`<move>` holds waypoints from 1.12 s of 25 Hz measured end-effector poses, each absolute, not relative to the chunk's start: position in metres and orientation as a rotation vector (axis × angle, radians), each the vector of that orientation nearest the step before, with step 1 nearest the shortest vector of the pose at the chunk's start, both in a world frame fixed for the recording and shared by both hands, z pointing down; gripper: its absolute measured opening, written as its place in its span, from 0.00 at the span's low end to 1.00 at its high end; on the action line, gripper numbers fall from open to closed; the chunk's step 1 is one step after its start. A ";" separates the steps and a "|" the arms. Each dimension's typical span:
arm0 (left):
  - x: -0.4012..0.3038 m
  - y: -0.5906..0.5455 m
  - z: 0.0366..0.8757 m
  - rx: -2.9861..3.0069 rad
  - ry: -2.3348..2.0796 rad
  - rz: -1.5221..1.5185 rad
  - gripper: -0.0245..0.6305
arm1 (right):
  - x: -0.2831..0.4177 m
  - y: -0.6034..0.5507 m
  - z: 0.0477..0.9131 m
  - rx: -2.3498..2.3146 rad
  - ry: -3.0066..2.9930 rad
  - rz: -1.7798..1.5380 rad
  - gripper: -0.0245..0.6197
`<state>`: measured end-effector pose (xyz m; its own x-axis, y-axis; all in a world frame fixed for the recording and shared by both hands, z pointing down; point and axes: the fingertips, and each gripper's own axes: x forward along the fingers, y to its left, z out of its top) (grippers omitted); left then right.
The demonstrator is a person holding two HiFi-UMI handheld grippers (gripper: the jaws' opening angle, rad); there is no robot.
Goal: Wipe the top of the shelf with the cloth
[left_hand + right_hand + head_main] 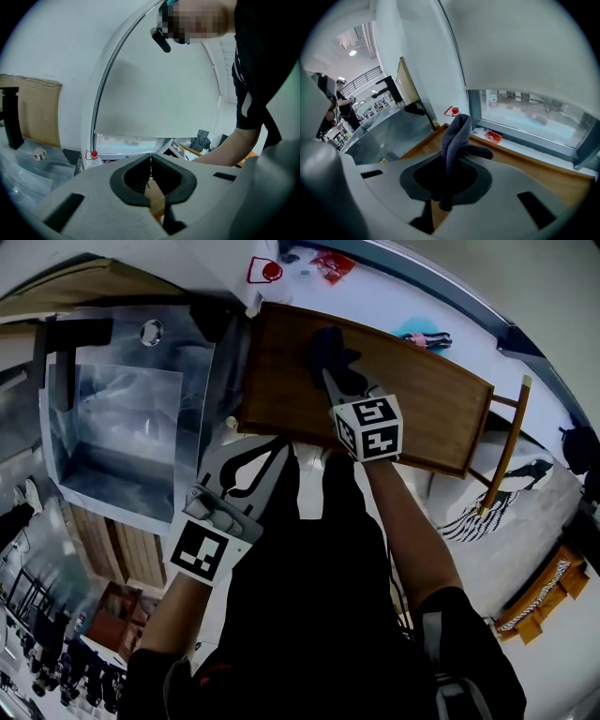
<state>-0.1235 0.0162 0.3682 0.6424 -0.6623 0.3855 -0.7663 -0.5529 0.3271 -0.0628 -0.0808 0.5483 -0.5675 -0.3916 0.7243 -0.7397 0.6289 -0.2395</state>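
Clearly, the right tongs (452,161) are closed on the dark cloth (457,138); the cloth is pinched between the two jaws, its upper part stands out above them in a fold, and a short end hangs below. In the head view the right tongs (330,379) reach over the wooden top of the shelf (422,395), and the cloth (330,345) is over the left part of that top, near its far edge. It is not possible to say whether the cloth presses on the wood or is just above it. The left tongs (151,160) are closed with nothing between them, the two tips meeting. In the head view the left tongs (272,451) are held at the near edge of the shelf, beside the steel sink (112,427), and take no part in the wiping. As for the task, the cloth is in hand and already at the shelf, so the fetching seems done. The wood shows no wet trace or mark that tells which part was wiped, so the progress cannot be read exactly. By judgement, the wide part of the top to the right of the cloth remains to be passed over; beyond the shelf a window sill (520,145) carries a small red packet (493,136).
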 end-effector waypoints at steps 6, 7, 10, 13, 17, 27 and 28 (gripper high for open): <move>-0.154 0.025 0.375 2.356 -1.143 0.286 0.07 | -0.122 -0.065 0.557 0.765 -2.241 0.705 0.11; -0.159 0.026 0.376 2.347 -1.149 0.284 0.07 | -0.130 -0.063 0.558 0.749 -2.244 0.703 0.11; -0.172 0.029 0.380 2.325 -1.169 0.280 0.07 | -0.149 -0.057 0.562 0.705 -2.250 0.697 0.11; -0.182 0.030 0.383 2.311 -1.186 0.276 0.07 | -0.161 -0.052 0.568 0.679 -2.243 0.695 0.11; -0.189 0.031 0.387 2.301 -1.196 0.273 0.07 | -0.163 -0.050 0.578 0.672 -2.225 0.699 0.11; -0.174 0.033 0.389 2.317 -1.161 0.285 0.07 | -0.141 -0.045 0.593 0.697 -2.188 0.721 0.11; -0.171 0.033 0.389 2.322 -1.155 0.287 0.07 | -0.138 -0.044 0.594 0.702 -2.187 0.725 0.11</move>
